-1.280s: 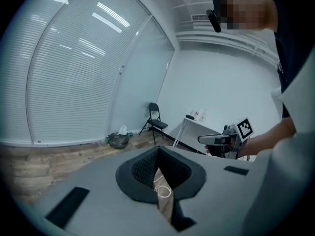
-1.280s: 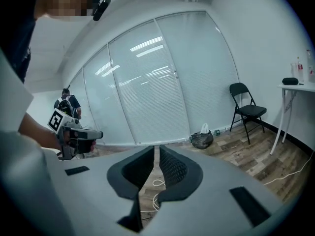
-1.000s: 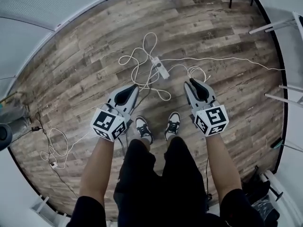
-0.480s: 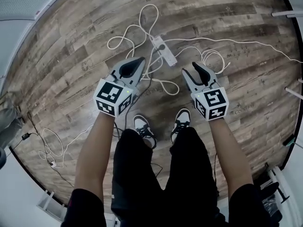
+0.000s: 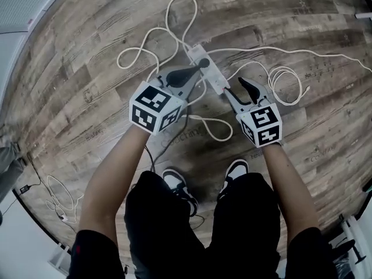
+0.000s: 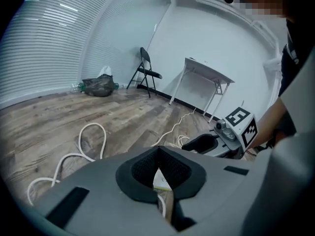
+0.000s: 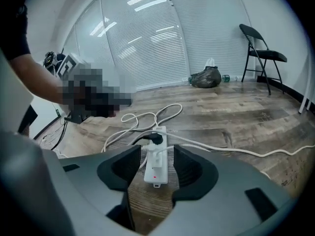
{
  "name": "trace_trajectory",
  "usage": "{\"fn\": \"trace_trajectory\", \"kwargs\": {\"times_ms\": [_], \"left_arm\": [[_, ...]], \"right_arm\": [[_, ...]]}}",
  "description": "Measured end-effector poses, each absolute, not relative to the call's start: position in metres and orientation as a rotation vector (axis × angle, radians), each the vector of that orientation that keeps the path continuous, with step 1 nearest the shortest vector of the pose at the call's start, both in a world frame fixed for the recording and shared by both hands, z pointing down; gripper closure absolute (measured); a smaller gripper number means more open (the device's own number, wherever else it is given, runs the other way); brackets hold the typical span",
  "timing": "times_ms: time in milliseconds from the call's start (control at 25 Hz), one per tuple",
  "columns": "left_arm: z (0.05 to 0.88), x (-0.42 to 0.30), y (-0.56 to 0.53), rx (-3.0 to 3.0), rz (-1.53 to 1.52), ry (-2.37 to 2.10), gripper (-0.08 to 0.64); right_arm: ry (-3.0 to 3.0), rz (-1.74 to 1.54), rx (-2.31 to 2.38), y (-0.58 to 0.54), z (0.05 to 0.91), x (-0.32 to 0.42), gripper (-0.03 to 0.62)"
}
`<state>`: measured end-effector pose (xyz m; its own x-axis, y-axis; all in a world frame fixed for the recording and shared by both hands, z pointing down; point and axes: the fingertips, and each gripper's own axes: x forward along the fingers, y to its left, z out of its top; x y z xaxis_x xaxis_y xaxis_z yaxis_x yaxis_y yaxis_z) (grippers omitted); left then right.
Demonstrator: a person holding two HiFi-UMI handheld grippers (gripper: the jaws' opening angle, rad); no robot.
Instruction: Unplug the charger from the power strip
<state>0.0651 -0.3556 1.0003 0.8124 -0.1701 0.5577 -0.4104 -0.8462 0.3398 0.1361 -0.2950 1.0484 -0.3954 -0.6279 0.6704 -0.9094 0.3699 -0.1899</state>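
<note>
Your right gripper (image 5: pixel 233 87) is opening wide, aimed at the power strip (image 7: pixel 154 173), nothing gripped. Left gripper (image 6: pixel 158 156) is pinched closed. If you yank the charger (image 7: pixel 159 156) unbraced, the strip likely lifts.

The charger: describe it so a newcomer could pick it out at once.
On the wooden floor lies a white power strip. The charger is the white block plugged into it; the only other plug is black.

Sleeves (image 5: pixel 96 250): short, black.
Legs (image 5: pixel 174 214): black cloth.
Shoes (image 5: pixel 235 170): black and white.
Left gripper (image 5: pixel 200 64): grey shell, black jaws, white cube (image 5: pixel 154 106) with black square markers.
Right gripper (image 5: pixel 234 87): same grey shell, black jaws, marker cube.
</note>
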Motion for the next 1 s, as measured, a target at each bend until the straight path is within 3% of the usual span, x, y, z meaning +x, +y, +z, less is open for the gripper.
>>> {"fn": "trace_trajectory", "kwargs": {"times_ms": [360, 680, 800, 920, 1000], "left_arm": [[1.106, 0.082, -0.366, 2.499, 0.861, -0.406, 0.540], [1.130, 0.092, -0.369, 2.472, 0.918, -0.396, 0.541], [1.131, 0.092, -0.371, 2.438, 0.919, -0.401, 0.541], [1.131, 0.092, -0.370, 2.424, 0.899, -0.392, 0.541], [1.131, 0.091, -0.371, 2.426, 0.885, -0.391, 0.541]], "right_arm": [[-2.124, 0.686, 1.222, -0.294, 1.121, 0.120, 0.387], [-2.093, 0.697, 1.251, -0.301, 1.135, 0.109, 0.388], [-2.070, 0.675, 1.269, -0.302, 1.137, 0.111, 0.412], [-2.046, 0.683, 1.302, -0.303, 1.139, 0.116, 0.480], [-2.043, 0.667, 1.299, -0.305, 1.139, 0.115, 0.484]]}}
